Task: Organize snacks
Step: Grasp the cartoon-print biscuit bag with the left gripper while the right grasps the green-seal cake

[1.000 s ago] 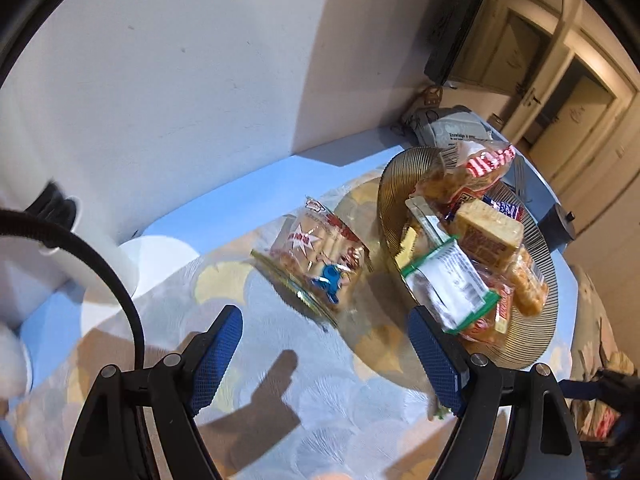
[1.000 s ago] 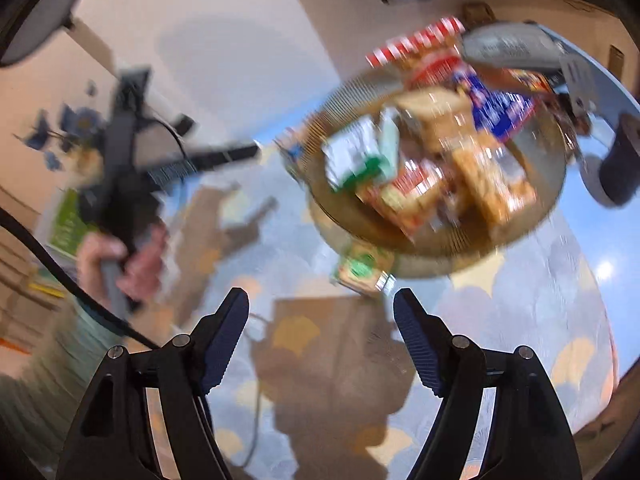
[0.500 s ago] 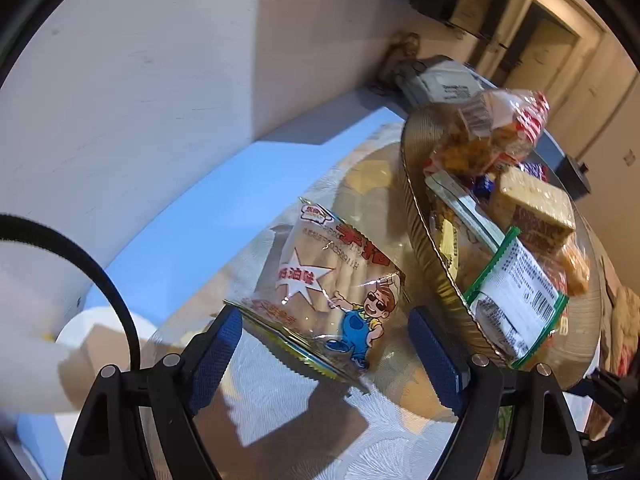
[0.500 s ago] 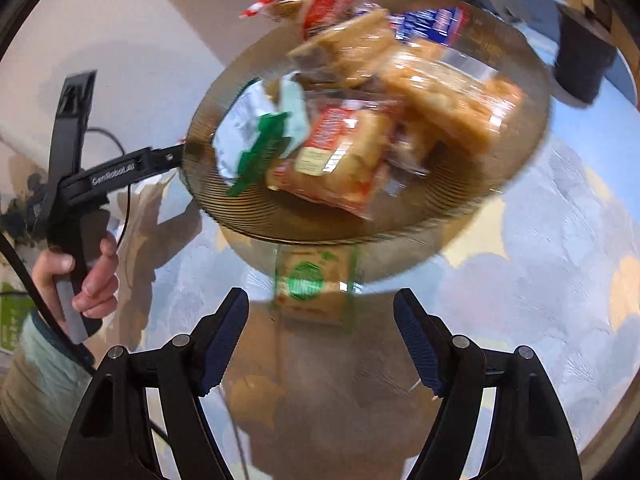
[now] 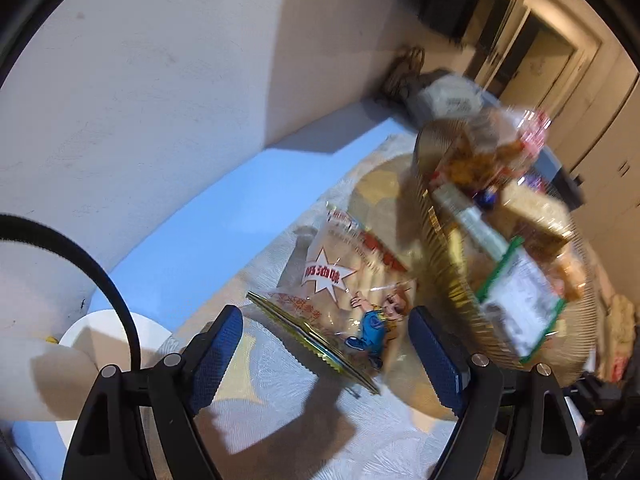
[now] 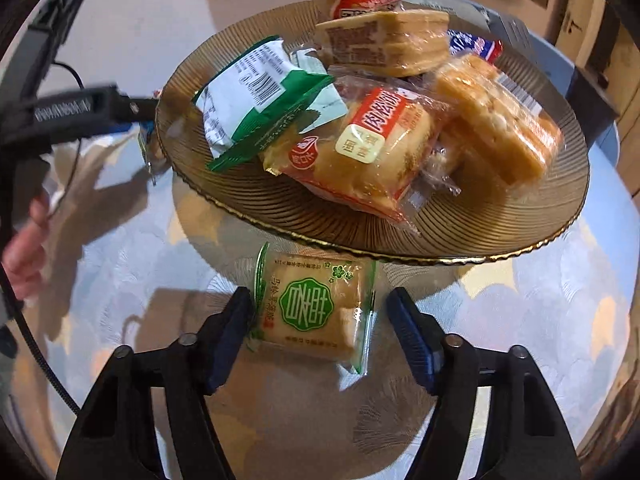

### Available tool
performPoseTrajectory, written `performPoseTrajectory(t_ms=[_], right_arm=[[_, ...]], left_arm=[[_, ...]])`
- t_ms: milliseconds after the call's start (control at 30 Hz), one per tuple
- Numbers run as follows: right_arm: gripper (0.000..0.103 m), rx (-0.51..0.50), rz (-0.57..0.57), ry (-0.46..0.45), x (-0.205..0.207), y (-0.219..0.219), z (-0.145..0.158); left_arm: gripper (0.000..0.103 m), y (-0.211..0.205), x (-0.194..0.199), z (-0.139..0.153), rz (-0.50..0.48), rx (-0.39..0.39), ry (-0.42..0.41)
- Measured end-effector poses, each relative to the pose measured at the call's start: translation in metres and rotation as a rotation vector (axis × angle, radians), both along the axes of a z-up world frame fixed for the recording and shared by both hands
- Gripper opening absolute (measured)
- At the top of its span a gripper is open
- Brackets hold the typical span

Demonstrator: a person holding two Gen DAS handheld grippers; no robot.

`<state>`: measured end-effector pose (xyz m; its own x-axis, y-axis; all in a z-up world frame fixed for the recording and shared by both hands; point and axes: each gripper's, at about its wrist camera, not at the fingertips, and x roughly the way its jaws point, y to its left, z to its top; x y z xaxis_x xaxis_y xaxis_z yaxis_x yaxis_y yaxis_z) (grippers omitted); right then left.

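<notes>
A clear packet with a white star and a cartoon figure [image 5: 344, 292] lies on the patterned cloth beside the amber glass plate [image 5: 432, 248]. My left gripper [image 5: 326, 344] stands open just above the packet's near edge, pads apart from it. In the right wrist view a cracker packet with a green round logo [image 6: 312, 308] lies in front of the plate [image 6: 280, 208], which is heaped with several wrapped snacks. My right gripper [image 6: 320, 320] straddles this packet and its jaws are closing. The left pad is at the wrapper's edge; the right pad stands clear of it.
A white round object [image 5: 100, 332] sits at the table's left, next to the pale wall. A grey bag [image 5: 448, 96] lies behind the plate. A dark block [image 6: 592, 92] stands at the far right. The other gripper's body [image 6: 72, 112] and a hand [image 6: 24, 248] are left of the plate.
Both grippers have come down and closer to their packets. The right gripper's jaws have narrowed around the green-logo packet. The left jaws keep the same width.
</notes>
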<state>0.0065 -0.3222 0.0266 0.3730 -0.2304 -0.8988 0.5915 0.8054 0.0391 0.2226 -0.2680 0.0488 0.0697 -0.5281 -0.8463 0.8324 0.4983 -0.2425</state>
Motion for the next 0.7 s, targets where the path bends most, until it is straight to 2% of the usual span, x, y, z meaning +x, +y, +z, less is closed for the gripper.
performPoseTrajectory(t_ms=[67, 200, 300, 367, 500, 700], right_arm=[[0.059, -0.008, 0.039, 0.003, 0.001, 0.002, 0.000], [0.049, 0.022, 0.069, 0.012, -0.005, -0.002, 0.002], [0.048, 0.070, 0.084, 0.018, -0.011, -0.010, 0.005], [0.048, 0.084, 0.104, 0.028, -0.018, -0.009, 0.007], [0.048, 0.119, 0.116, 0.040, -0.032, -0.010, 0.007], [0.048, 0.125, 0.108, 0.050, -0.041, -0.014, 0.008]], left_arm=[[0.083, 0.000, 0.003, 0.007, -0.006, -0.024, -0.018], [0.083, -0.024, 0.001, 0.004, -0.084, 0.007, -0.043], [0.083, -0.037, -0.004, -0.005, -0.131, 0.042, -0.078], [0.083, -0.039, -0.006, -0.012, -0.144, 0.048, -0.070], [0.083, -0.029, -0.015, -0.016, -0.144, 0.036, -0.045], [0.083, -0.027, -0.019, -0.024, -0.111, 0.036, -0.052]])
